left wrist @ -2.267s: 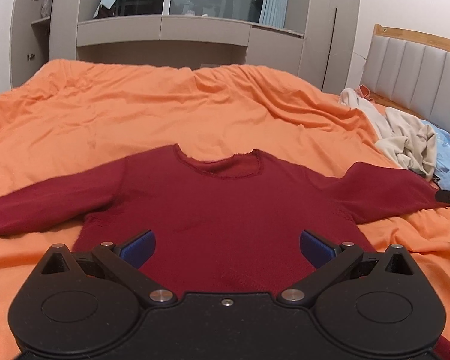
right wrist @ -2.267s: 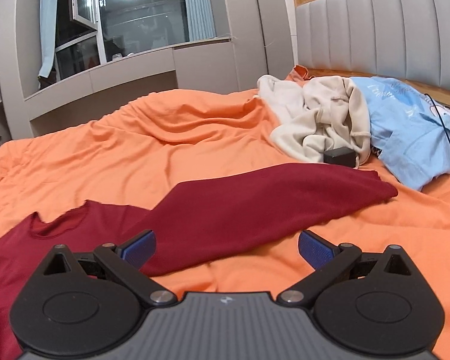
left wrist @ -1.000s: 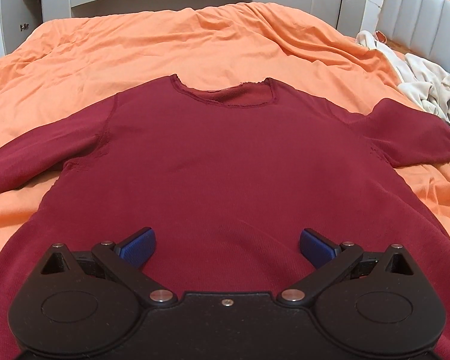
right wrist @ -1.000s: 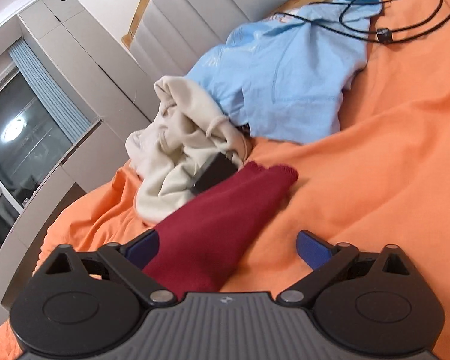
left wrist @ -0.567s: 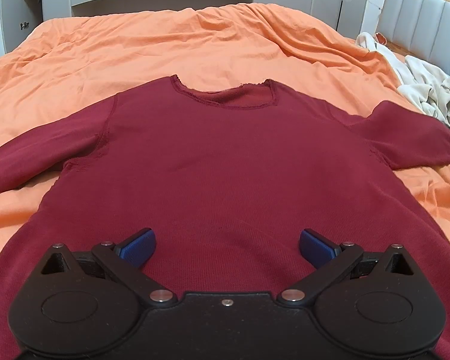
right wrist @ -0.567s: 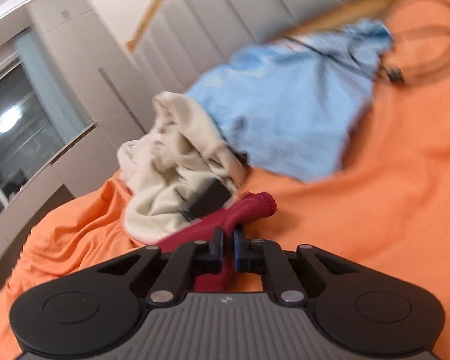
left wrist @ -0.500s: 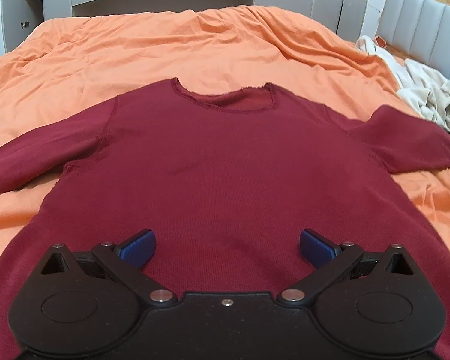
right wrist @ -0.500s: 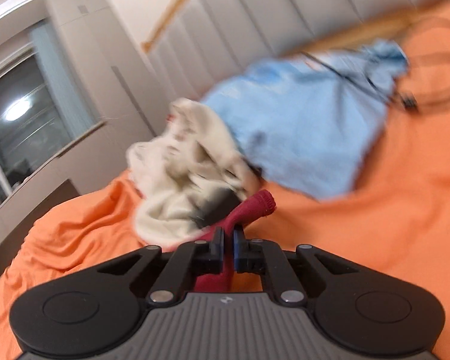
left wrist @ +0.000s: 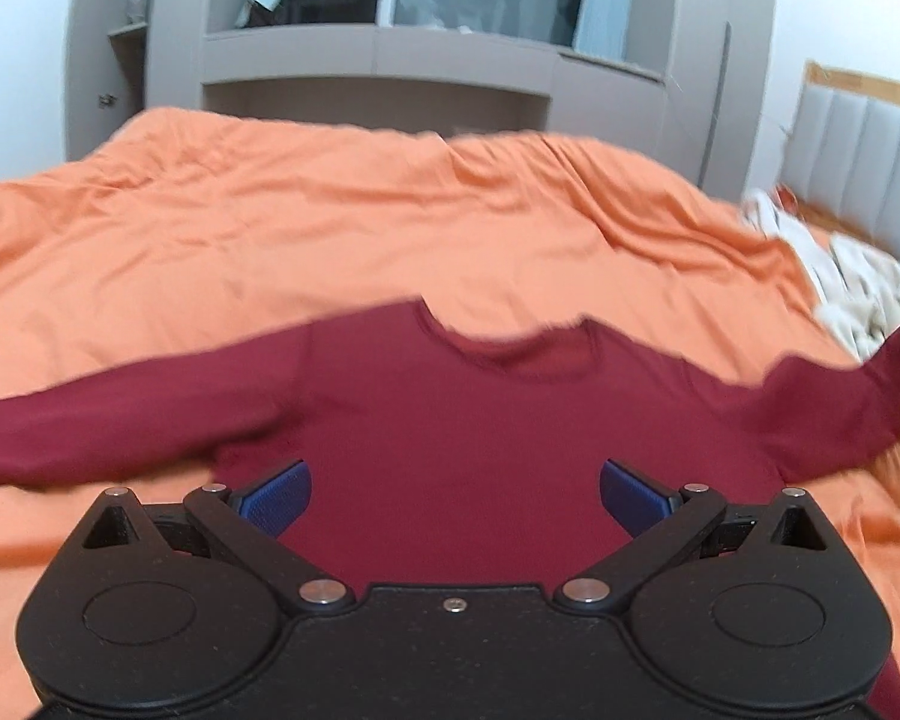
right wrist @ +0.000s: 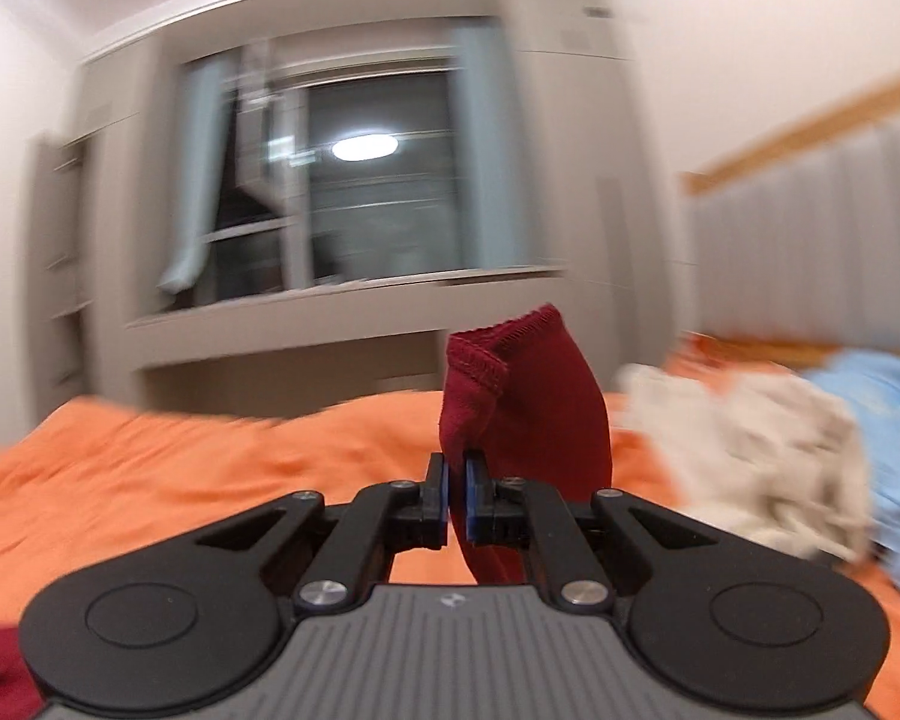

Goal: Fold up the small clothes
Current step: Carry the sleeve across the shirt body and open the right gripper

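Lying spread on the orange bed [left wrist: 390,228], the red shirt [left wrist: 450,420] has its body flat and its neckline toward twelve o'clock in the left wrist view. One sleeve stretches flat toward nine o'clock. The other sleeve [left wrist: 882,384] lifts off the bedcover at three o'clock and climbs out of that view's edge.

The left tongs [left wrist: 453,495] hang released over the lower body of the shirt, their blue pads wide apart with nothing between them. Whether they touch the cloth below cannot be told.

The right tongs [right wrist: 456,501] are clenched on the sleeve [right wrist: 522,420] close to its cuff. In the right wrist view the blue pads stand nearly together with red cloth pinched between them, and the cuff end (its stitched hem visible) sticks up past the fingertips toward twelve o'clock. The rest of the sleeve drops away below the pads toward six o'clock. A scrap of red cloth also shows at the eight o'clock corner of that view.

A crumpled cream garment [right wrist: 744,456] lies on the bed at three o'clock of the raised sleeve, with a light blue garment [right wrist: 882,420] just beyond it, near the padded headboard [right wrist: 810,234]. Behind the bed, toward twelve o'clock, stand grey cabinets [left wrist: 378,54] framing a dark window [right wrist: 378,210]. The right wrist view is heavily blurred apart from the tongs and the sleeve.
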The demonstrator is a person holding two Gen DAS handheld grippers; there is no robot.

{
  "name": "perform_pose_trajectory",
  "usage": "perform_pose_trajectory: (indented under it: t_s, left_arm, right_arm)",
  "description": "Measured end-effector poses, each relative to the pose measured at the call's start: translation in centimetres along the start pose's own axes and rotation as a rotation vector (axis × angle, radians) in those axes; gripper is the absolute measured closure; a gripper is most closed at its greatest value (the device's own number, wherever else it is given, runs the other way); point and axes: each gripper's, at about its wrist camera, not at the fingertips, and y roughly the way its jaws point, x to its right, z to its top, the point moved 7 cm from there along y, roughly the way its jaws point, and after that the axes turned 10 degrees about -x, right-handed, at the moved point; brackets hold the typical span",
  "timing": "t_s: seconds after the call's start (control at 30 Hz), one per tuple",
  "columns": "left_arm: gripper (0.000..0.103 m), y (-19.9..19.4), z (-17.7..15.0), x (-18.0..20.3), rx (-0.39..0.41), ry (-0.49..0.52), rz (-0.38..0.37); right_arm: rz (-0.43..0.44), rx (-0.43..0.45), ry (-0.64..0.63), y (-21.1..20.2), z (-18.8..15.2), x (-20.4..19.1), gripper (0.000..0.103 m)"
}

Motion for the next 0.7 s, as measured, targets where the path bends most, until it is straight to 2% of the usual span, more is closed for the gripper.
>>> perform_pose_trajectory:
  t_s: [0.17, 0.37, 0.5, 0.7]
  left_arm:
    - [0.001, -1.3, 1.4, -2.6, 0.047, -0.101, 0.000]
    - [0.001, -2.5, 2.2, -5.4, 0.087, -0.208, -0.007]
    - [0.001, -3.3, 2.3, -7.1, 0.101, -0.262, -0.008]
    - [0.001, -3.4, 2.2, -8.8, 0.095, -0.307, -0.011]
  right_arm:
    - [0.156, -0.076, -0.148, 1.0, -1.6, -10.4, 0.097]
    - [0.293, -0.214, -0.376, 1.9, -7.3, -20.3, 0.097]
    - [0.347, -0.299, -0.570, 1.2, -12.0, -24.5, 0.097]
    - [0.374, -0.355, -0.824, -1.6, -17.4, -29.0, 0.096]
